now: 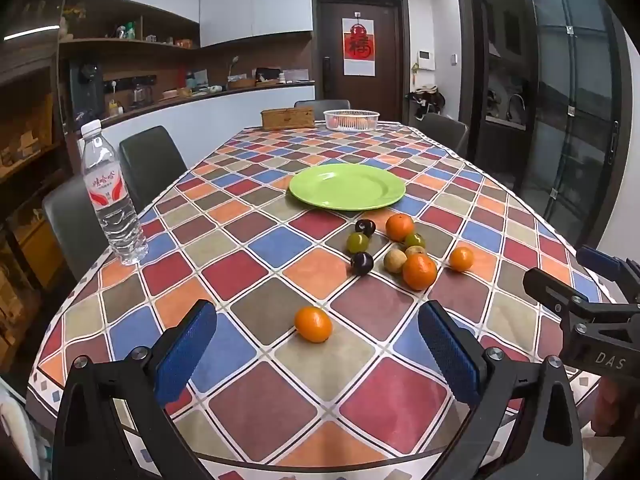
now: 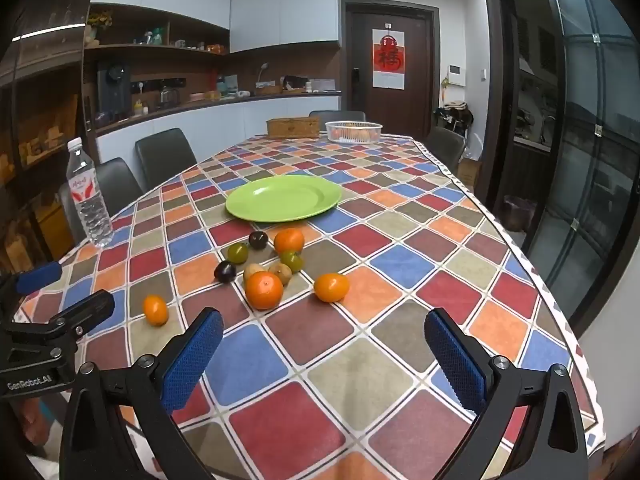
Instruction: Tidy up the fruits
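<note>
An empty green plate (image 1: 347,186) (image 2: 283,197) lies mid-table. Just in front of it is a loose cluster of fruit: several oranges, including one big orange (image 1: 419,271) (image 2: 264,290), two dark plums (image 1: 362,263), green fruits (image 1: 357,242) and brownish ones (image 1: 395,261). One small orange (image 1: 313,324) (image 2: 155,310) lies apart, nearest me. My left gripper (image 1: 318,354) is open and empty, hovering just short of that lone orange. My right gripper (image 2: 324,360) is open and empty above the cloth, short of the cluster; it also shows at the right edge of the left wrist view (image 1: 576,280).
A water bottle (image 1: 112,196) (image 2: 87,196) stands near the table's left edge. A white basket (image 1: 351,119) holding fruit and a wooden box (image 1: 287,117) sit at the far end. Dark chairs (image 1: 150,164) line the left side and far end.
</note>
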Motion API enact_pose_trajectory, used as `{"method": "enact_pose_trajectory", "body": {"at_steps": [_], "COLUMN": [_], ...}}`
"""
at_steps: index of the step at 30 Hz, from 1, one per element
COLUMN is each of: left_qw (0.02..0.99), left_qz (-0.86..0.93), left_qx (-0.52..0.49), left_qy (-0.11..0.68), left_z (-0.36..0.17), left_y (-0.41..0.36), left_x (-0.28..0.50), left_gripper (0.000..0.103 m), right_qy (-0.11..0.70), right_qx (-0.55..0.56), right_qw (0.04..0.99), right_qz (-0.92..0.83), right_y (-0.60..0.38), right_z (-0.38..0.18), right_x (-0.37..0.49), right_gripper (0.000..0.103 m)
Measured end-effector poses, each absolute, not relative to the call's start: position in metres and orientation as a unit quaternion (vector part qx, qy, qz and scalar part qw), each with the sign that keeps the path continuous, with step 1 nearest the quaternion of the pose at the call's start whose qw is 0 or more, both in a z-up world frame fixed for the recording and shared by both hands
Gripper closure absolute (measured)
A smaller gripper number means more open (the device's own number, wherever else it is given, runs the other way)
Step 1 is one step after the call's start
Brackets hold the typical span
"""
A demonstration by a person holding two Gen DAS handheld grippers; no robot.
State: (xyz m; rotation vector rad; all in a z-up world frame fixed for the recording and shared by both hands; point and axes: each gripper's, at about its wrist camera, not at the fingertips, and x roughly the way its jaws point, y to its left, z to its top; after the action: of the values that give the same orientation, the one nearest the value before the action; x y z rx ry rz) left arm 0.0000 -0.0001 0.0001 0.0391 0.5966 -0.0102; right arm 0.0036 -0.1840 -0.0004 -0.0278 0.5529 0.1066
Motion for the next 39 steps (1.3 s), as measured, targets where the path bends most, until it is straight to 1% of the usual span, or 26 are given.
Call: {"method": "enact_pose_trajectory", "body": {"at_steps": [39], "left_qw": [0.963], "left_qz": [0.010], "left_qx": [0.017], "left_qy": [0.269], "left_z": [0.006], "left_y": [0.002], "left_x": [-0.009], "left_gripper": [0.000], "right_qy": [0.270], "right_qx": [-0.015], "right_qw": [0.961], "right_qz": [0.052], "right_y": [-0.184], "right_z": [0.001], "right_x": [0.002], "right_gripper": [0.001]}}
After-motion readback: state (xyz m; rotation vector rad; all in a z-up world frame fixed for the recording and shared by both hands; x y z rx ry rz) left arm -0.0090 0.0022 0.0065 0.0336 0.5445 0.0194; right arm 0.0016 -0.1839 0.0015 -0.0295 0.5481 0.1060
